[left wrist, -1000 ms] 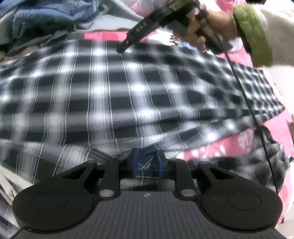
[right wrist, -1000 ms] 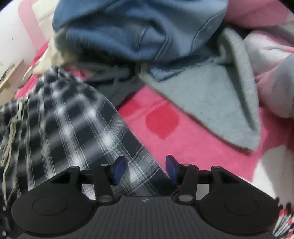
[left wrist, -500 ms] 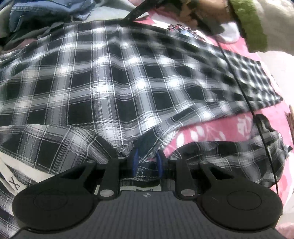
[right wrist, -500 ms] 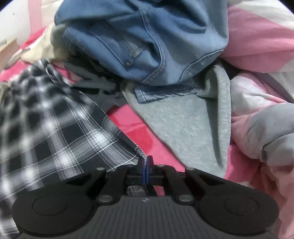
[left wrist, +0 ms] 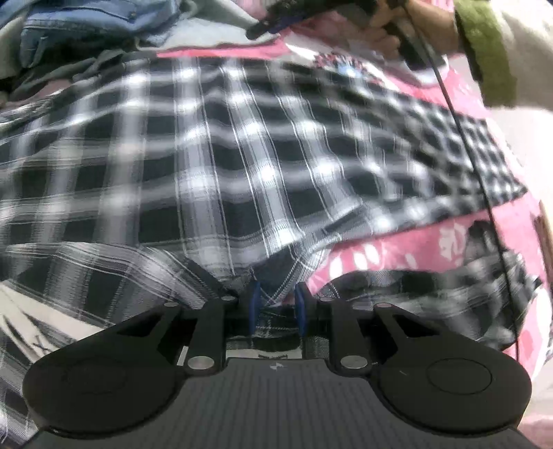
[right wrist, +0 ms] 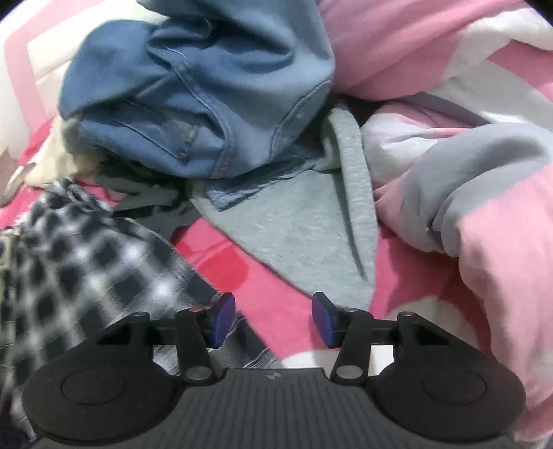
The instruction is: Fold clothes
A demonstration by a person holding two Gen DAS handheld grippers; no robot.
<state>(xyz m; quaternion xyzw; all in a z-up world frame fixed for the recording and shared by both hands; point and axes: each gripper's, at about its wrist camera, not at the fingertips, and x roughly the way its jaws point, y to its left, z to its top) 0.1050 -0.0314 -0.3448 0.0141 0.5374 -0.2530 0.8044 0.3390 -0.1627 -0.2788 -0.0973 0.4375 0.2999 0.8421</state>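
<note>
The plaid garment lies spread across a pink bedcover, filling most of the left wrist view; the picture is motion-blurred. The left gripper sits at the garment's near edge, its blue pads set narrowly apart with a bunched fold of plaid cloth between them. The pads appear to touch the cloth on both sides (blur prevents certainty on how firmly).

At the far right of that view a hand with a green cuff grips a black handle, with a black cable trailing down over the garment's right edge.

In the right wrist view the right gripper has its jaws wide, with nothing between them. Its left pad is just beside the garment's corner, which lies on the cover at lower left; contact cannot be determined.

Beyond the garment, at the cover's far side, a pair of jeans is heaped on a grey sweatshirt. A pink-and-white quilt is bunched at the right.
</note>
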